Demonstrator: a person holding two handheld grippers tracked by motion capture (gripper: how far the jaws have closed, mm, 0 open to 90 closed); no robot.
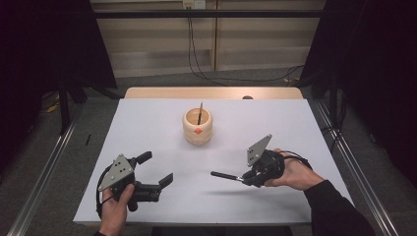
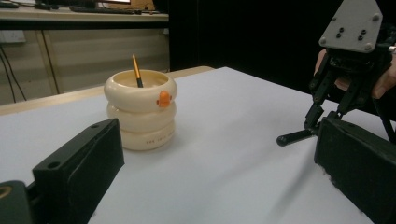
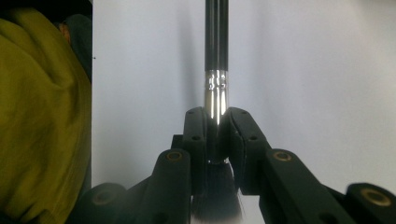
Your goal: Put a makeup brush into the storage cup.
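White table (image 1: 162,123), right claw (image 1: 244,179) clamping brush (image 1: 223,175), bristles partly hidden

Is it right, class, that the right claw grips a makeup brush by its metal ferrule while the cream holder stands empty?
Not quite: the cream holder is not empty; the left gripper view shows a slim brush handle standing in it. The right claw does grip the makeup brush by its ferrule.

A white rectangular table top (image 1: 147,123) stood on a grey carpeted floor (image 1: 88,123), with a light wooden board (image 1: 211,93) along its far edge. Behind ran pale beige wall cabinets (image 1: 162,44), down which black cables (image 1: 194,54) trailed to the floor. Dark curtains (image 1: 378,59) hung at both sides. Metal rails (image 1: 44,172) flanked the table.
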